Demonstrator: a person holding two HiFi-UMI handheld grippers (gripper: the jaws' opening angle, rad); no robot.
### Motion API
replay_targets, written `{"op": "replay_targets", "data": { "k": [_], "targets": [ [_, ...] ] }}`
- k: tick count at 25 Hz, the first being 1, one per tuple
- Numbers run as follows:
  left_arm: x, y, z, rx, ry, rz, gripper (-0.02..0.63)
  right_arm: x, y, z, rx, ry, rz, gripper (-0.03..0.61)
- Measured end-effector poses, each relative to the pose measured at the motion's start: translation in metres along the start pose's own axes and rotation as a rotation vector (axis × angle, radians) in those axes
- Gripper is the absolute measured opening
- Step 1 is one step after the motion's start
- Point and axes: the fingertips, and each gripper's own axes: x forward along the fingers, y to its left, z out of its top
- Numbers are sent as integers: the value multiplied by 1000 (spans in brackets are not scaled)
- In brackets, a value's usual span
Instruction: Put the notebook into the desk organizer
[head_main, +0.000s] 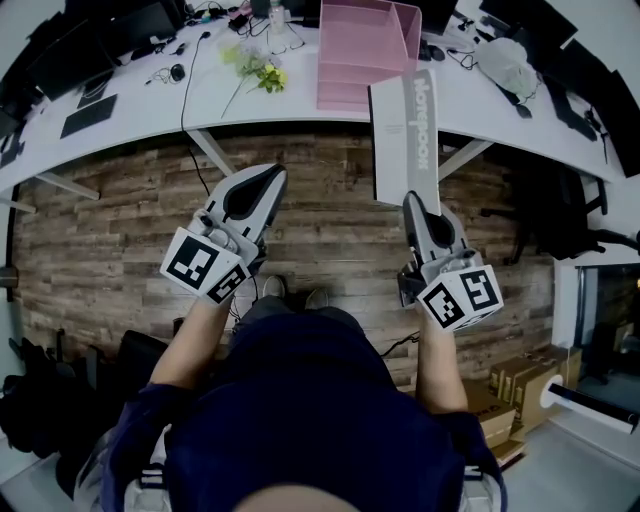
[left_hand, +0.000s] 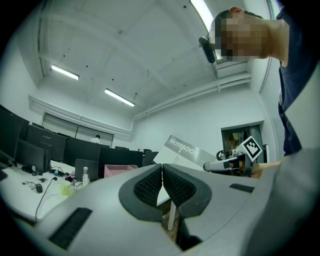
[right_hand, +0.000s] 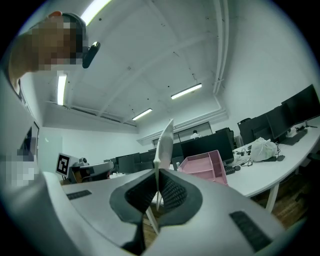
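Right claw (head_main: 413, 203): pinched tight on the near edge of the notebook (head_main: 402, 130), which is held out ahead of the tips. Straight beyond, on the white desk (head_main: 200, 95): pink organizer (head_main: 345, 60). Left claw (head_main: 270, 182): jaws pressed together, nothing between, apart from the notebook.

Person wears a dark navy short-sleeved top (head_main: 300, 400), with white stripes at the sleeves (head_main: 150, 478). Left tongs (head_main: 272, 175) and right tongs (head_main: 411, 203): pale grey shells, black ribbed pads (left_hand: 150, 187), each bearing a cube (head_main: 205, 266) of black-and-white square markers.
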Motion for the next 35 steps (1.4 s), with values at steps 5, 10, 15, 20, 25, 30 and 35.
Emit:
{"op": "replay_targets", "data": {
  "k": [5,10,15,20,25,30,35],
  "targets": [
    [4,1,-3,4,-3,6,32,3,-6,-3,-1,1,6,9],
    [10,7,-6,-7,-5,11,32,7,-13,-4,-1,6,1,9],
    [27,18,-5,-9,-13,6,32,18,-26,1,-5,2,-9,9],
    [45,34,-9,-16,-11,-2,32,35,-41,0,-5,7,-22,9],
    [64,62,-16,-31,2,-4,32,65,-56,-4,5,23,-35,9],
    [86,96,-21,-43,11,-10,32,101,-70,-6,7,41,-48,9],
    [105,134,-26,-57,21,-23,32,141,-81,-8,10,56,-68,9]
  ]
}}
